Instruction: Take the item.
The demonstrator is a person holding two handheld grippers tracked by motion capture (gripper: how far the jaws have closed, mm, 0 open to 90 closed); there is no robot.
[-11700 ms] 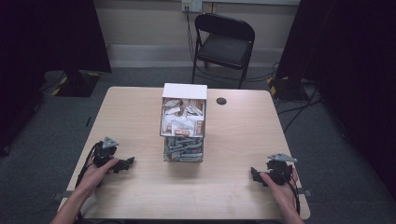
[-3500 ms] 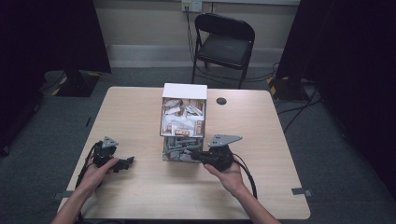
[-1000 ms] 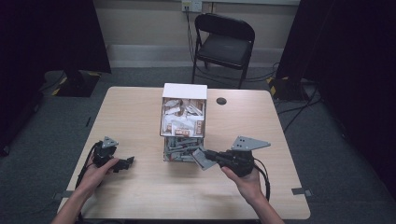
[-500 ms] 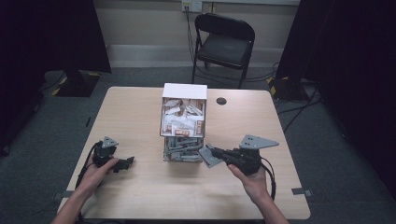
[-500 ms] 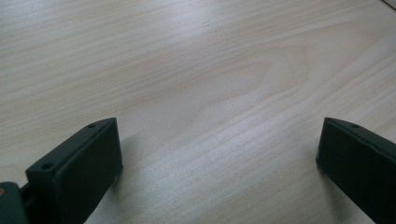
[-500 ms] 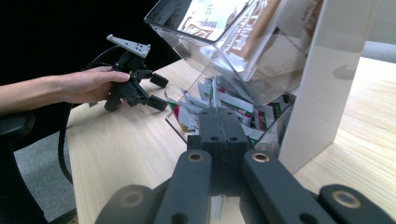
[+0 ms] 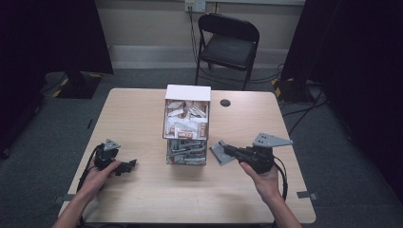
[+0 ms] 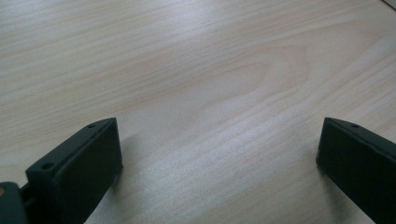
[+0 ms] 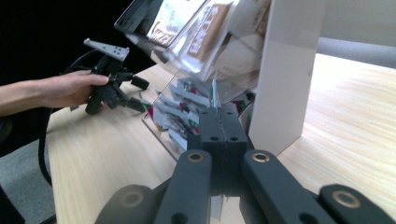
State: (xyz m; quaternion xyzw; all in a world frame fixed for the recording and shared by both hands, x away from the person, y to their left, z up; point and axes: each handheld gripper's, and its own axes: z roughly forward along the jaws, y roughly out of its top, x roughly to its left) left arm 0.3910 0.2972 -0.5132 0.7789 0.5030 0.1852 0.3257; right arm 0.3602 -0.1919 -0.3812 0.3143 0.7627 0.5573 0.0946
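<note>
Right tongs [image 7: 227,151] pinch a grey packet [image 7: 218,152] just beside the clear dispenser box [image 7: 187,124] mid-tabletop [image 7: 142,190] — apparently extracting. Left tongs [image 7: 128,165] rest spread. Next — likely setting it down clear.

Counter [image 8: 224,70]: pale wood-grain laminate, smooth, satin sheen. Tongs [image 8: 219,158]: matt black plastic jaws w/ screw holes; right tongs [image 9: 219,116] same, w/ brass-look rivets in the arms. Dispenser box [image 7: 187,124]: white matt card sides, clear glossy plastic front. Sachets [image 9: 187,112]: glossy printed paper/foil. Packet [image 7: 219,152]: grey, dull finish.
</note>
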